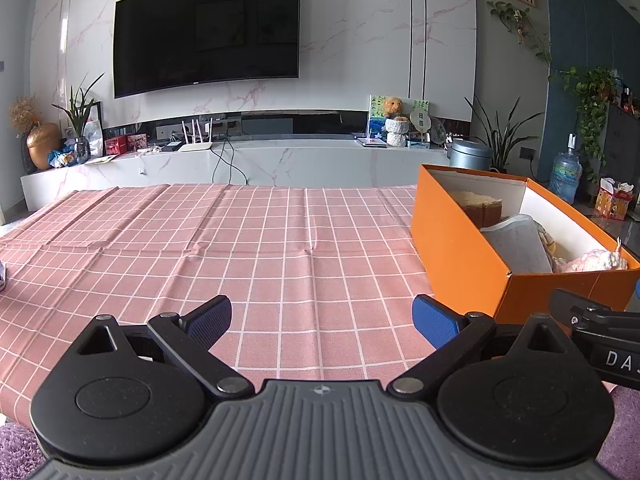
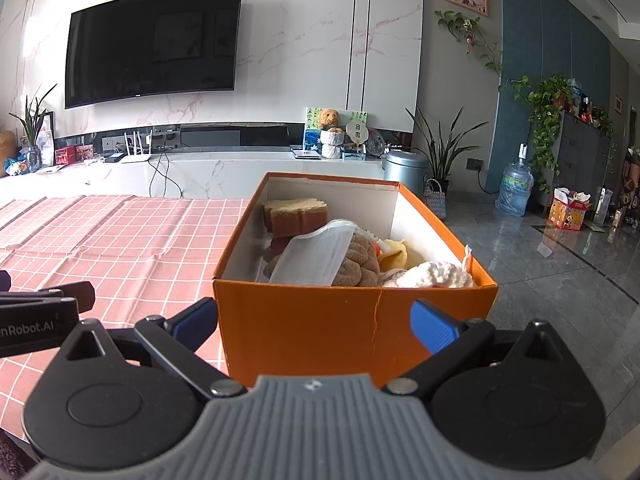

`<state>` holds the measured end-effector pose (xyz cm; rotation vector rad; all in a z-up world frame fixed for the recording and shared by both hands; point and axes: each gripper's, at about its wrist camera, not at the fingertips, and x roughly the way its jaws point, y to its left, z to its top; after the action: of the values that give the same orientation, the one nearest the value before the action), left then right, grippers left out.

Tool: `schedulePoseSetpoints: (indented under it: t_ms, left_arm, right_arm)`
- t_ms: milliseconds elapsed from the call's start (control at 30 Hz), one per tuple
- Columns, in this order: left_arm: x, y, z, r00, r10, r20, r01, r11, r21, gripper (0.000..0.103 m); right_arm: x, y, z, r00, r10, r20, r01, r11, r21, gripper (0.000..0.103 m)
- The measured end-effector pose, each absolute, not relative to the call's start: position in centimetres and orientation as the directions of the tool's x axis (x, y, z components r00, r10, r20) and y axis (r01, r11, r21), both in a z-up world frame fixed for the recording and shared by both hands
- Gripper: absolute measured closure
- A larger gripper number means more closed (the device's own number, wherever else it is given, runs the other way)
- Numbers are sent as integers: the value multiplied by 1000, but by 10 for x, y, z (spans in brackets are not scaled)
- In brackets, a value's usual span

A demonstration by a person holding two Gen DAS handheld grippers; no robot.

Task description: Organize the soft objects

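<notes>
Soft objects packed in an orange box (image 2: 320, 320) at the right edge of the desk (image 1: 200, 240).

Inside the box, a tan sponge (image 2: 295, 214) lies at the far end, a clear plastic packet (image 2: 316, 256) leans over a brown plush (image 2: 360, 264), with a yellow cloth (image 2: 394, 256) and a white fluffy piece (image 2: 436, 274) at the near right. The left gripper (image 1: 322, 320) hovers over the pink checked cloth with its jaws apart and empty. The right gripper (image 2: 314, 322) sits just before the box's near wall, jaws spread wide, holding nothing.
</notes>
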<state>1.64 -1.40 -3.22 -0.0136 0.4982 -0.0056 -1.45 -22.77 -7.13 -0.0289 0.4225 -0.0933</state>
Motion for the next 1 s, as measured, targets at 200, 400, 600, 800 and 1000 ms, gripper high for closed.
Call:
schedulePoseSetpoints:
  t_ms: [200, 400, 600, 800, 1000]
  left_arm:
    - [16, -14, -32, 878, -8, -479, 2, 1000, -14, 0]
    - [16, -14, -32, 878, -8, -478, 2, 1000, -14, 0]
    - [16, -14, -32, 878, -8, -478, 2, 1000, -13, 0]
    - [16, -13, -32, 876, -8, -482, 0, 1000, -17, 0]
    - [16, -13, -32, 876, -8, -481, 0, 1000, -15, 0]
  right_arm:
    - [-14, -228, -72, 907, -97, -409, 85, 995, -47, 2]
    - [-14, -229, -74, 906, -96, -413, 84, 995, -48, 2]
    - [-15, -229, -74, 905, -96, -414, 84, 995, -48, 2]
    - [-14, -228, -74, 904, -98, -416, 85, 995, -49, 2]
    - [-14, -229, -74, 903, -100, -418, 87, 995, -50, 2]
